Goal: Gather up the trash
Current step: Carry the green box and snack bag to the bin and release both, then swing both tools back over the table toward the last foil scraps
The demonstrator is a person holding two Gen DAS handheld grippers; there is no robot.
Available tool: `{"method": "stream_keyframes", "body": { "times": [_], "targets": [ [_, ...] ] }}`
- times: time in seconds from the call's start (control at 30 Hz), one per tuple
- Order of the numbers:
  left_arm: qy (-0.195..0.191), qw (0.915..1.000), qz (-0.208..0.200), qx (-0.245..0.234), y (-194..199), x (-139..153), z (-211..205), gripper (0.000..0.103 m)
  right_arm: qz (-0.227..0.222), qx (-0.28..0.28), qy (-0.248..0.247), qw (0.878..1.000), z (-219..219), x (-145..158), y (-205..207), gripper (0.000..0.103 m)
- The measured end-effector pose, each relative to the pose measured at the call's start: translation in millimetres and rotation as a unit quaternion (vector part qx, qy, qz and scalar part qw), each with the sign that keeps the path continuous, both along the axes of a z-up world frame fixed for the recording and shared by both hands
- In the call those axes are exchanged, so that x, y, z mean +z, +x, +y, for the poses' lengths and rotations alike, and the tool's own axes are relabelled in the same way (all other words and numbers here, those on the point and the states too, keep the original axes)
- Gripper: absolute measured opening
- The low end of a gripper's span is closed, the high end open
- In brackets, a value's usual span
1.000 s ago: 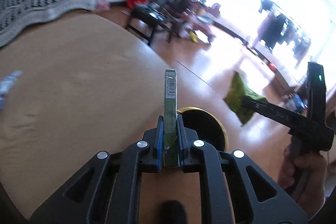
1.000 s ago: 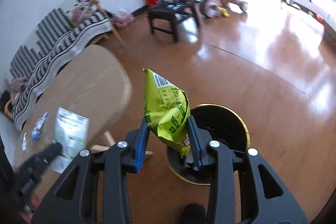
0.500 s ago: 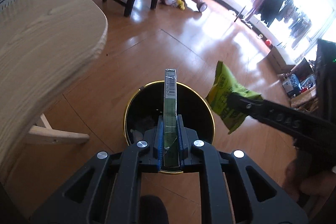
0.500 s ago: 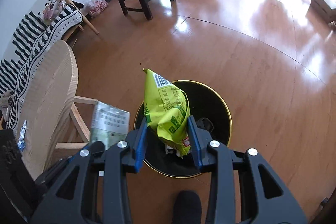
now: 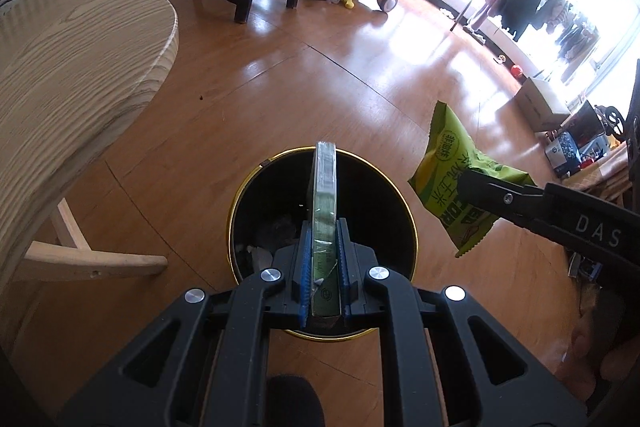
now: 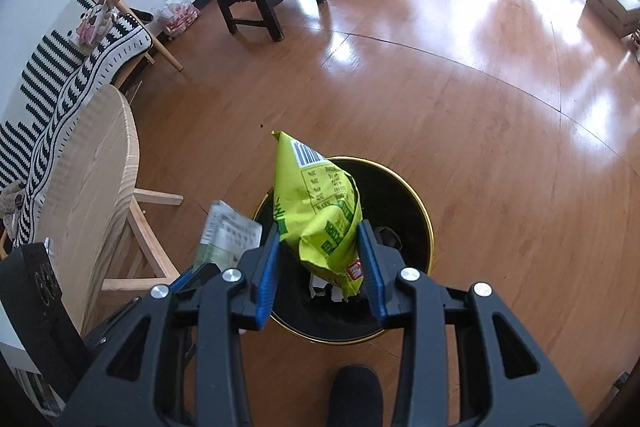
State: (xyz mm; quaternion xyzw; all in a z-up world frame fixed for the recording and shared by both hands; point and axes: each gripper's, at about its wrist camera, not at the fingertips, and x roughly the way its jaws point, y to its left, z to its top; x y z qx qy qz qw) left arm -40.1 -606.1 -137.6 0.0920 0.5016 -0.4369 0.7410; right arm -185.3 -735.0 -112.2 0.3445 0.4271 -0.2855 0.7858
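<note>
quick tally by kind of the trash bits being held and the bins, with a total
snack bags: 1, the yellow-green snack bag in the right hand-held gripper
flat packets: 1, the flat green packet in the left hand-held gripper
bins: 1, the black bin with the gold rim
total: 3

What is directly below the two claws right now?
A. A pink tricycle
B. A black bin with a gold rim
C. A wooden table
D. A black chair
B: both wrist views look down past the held packets into the bin, with the left claw holding a flat green packet and the right claw a yellow-green snack bag over its opening.
</note>
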Motion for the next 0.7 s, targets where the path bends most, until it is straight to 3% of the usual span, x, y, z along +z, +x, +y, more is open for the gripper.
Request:
{"method": "stream_keyframes", "body": {
  "times": [0.13, 0.23, 0.27, 0.3, 0.37, 0.43, 0.53, 0.7],
  "targets": [
    [0.000, 1.0000, -0.004, -0.001, -1, 1, -1, 0.011, -0.001, -0.008, 0.002, 1.000, -1, -1, 0, 0.041],
    [0.002, 1.0000, -0.004, -0.007, 0, 1, -4, 0.015, -0.004, -0.018, -0.006, 1.000, -3, 3, -1, 0.056],
    [0.002, 1.0000, -0.004, -0.007, 0, 2, -4, 0.025, -0.008, -0.022, -0.010, 1.000, -2, 6, -2, 0.064],
    [0.000, 1.0000, -0.003, -0.007, 1, 3, -3, 0.043, -0.012, -0.026, -0.014, 1.000, -2, 7, -3, 0.066],
    [-0.007, 0.9999, -0.010, -0.002, 1, 8, 3, 0.058, -0.021, -0.033, -0.019, 0.999, 0, 13, -4, 0.070],
    [-0.010, 0.9998, -0.017, -0.004, 1, 13, 10, 0.061, -0.028, -0.034, -0.020, 0.999, 3, 17, -2, 0.070],
    [-0.012, 0.9996, -0.027, -0.003, 2, 23, 25, 0.075, -0.040, -0.029, -0.023, 0.998, 13, 28, 5, 0.071],
    [-0.016, 0.9977, -0.066, 0.005, 6, 57, 85, 0.086, -0.071, -0.001, -0.041, 0.997, 53, 62, 31, 0.074]
  ]
}}
